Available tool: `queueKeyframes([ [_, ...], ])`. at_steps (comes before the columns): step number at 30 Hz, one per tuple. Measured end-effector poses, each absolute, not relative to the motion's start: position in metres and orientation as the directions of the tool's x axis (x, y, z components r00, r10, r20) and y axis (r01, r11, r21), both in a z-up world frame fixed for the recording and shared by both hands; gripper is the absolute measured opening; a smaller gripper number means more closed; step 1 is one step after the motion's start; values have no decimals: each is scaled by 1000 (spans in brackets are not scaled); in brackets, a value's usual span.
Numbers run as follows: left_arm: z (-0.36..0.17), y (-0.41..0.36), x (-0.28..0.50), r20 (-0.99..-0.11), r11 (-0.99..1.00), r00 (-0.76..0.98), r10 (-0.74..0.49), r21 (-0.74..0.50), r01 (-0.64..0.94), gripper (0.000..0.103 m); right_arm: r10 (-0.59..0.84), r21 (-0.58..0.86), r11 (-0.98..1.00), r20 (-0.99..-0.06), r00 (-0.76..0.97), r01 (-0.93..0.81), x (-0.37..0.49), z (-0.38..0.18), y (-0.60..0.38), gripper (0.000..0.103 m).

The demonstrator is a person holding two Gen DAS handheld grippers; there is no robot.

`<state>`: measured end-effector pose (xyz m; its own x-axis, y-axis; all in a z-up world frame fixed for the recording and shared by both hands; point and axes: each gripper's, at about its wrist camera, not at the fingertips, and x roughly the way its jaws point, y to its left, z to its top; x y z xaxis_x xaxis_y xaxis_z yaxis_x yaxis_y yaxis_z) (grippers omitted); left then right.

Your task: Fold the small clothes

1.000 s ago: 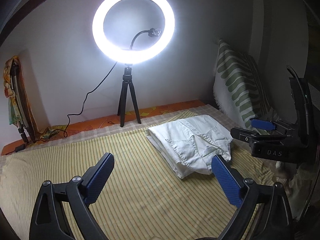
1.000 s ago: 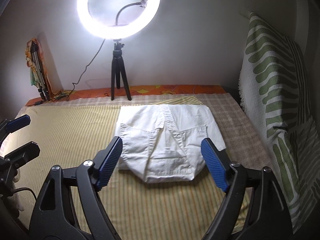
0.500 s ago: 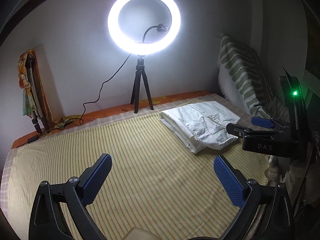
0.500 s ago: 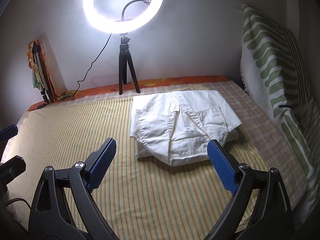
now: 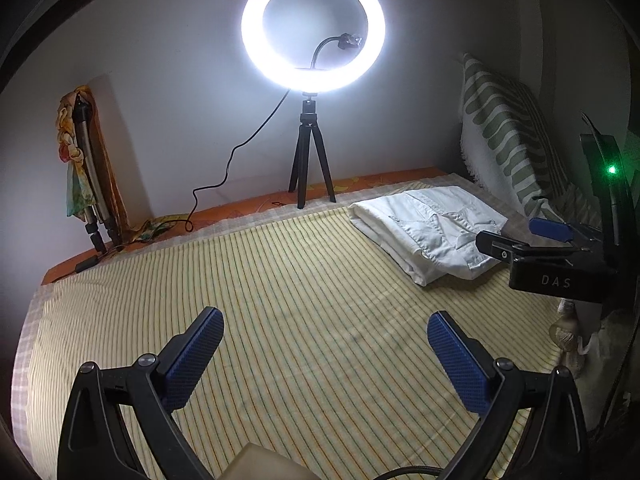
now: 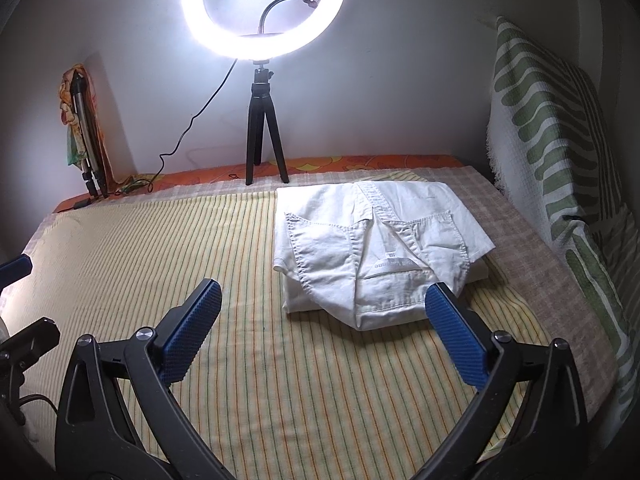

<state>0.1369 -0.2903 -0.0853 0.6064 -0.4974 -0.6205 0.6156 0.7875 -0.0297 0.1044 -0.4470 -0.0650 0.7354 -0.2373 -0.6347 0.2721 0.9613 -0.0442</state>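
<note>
A folded white garment (image 6: 360,240) lies flat on the striped yellow bed sheet (image 6: 160,240), toward the far right. My right gripper (image 6: 324,286) hovers just short of its near edge. Its jaws are opening wide with nothing between them, and the right fingertip overlaps the garment's near corner in the picture. My left gripper (image 5: 325,316) is open over bare sheet, well left of the garment (image 5: 428,228), and holds nothing. In the left wrist view the right gripper (image 5: 512,232) shows at the right edge, beside the garment. The left gripper (image 6: 36,296) shows at the left edge of the right wrist view.
A lit ring light (image 5: 312,28) on a small black tripod (image 5: 310,168) stands at the back edge, its cable trailing left. A green-and-white striped cushion (image 6: 552,120) leans along the right side. A folded stand draped with cloth (image 5: 80,160) leans in the back left corner.
Both grippers have drawn back and down from the garment, the left one going farther left. The right gripper's jaws have spread wider. The garment has not moved.
</note>
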Motion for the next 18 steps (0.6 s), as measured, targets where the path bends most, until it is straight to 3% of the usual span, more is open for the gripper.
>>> queueKeyframes([
  [18,-84,-286,136,-625,789,612,-484,-9,614,103,-222,-39,964,-653,724,261,109,-74,-452,103],
])
